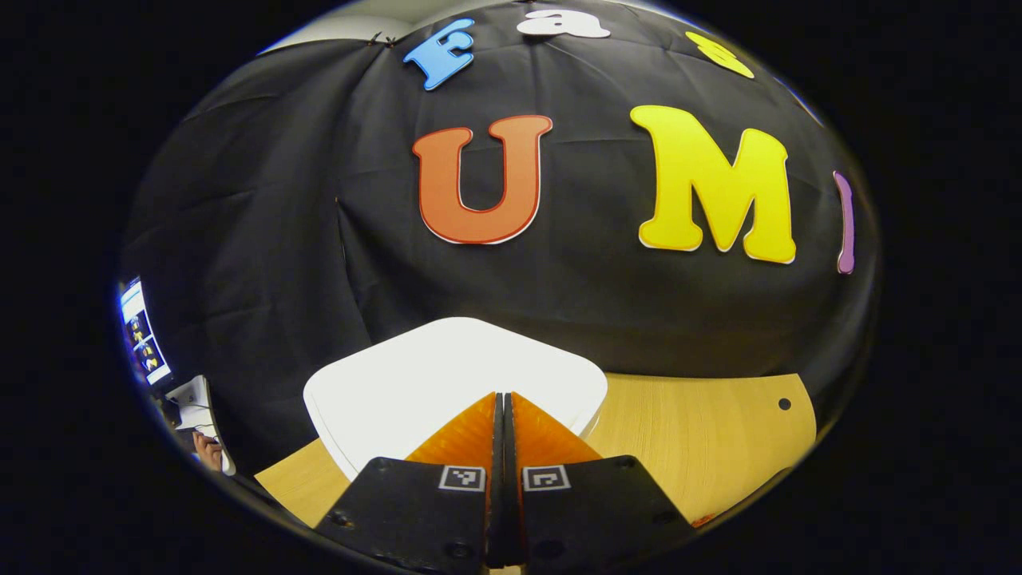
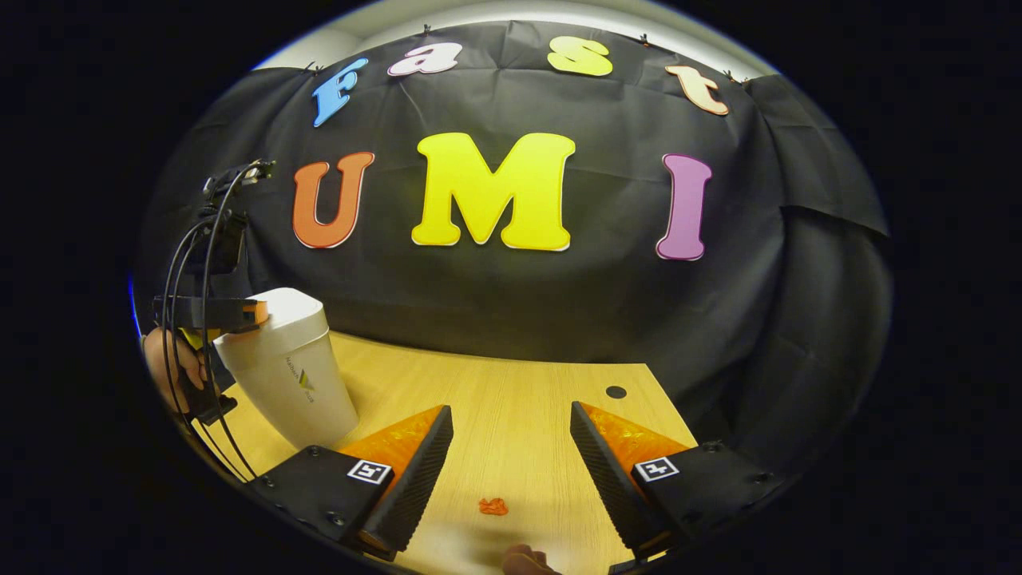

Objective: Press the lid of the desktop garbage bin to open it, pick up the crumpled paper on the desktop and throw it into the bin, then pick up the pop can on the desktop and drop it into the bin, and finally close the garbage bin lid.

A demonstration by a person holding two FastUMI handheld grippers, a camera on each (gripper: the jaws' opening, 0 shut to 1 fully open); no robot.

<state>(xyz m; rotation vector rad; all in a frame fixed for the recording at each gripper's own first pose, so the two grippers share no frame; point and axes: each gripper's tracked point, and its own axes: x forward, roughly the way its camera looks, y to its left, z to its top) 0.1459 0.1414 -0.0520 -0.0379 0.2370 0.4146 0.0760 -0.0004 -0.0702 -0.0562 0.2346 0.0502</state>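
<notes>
1. Left gripper view, far left edge: a lit screen and pale equipment beside it, cut off by the picture's rim and too small to make out.
2. Left gripper view, centre: the smooth white plastic lid of the desktop garbage bin, rounded-square in outline and shut, lies directly beneath the left gripper, whose ribbed wedge fingers are pressed together with no gap; whether the tips touch the lid cannot be told.
3. Right gripper view, left: the tapered white plastic garbage bin stands on the pale wood-grain tabletop; a hand holds the left gripper at its lid.
4. Right gripper view, centre: the right gripper is spread wide, empty, over a small crumpled orange scrap.
</notes>
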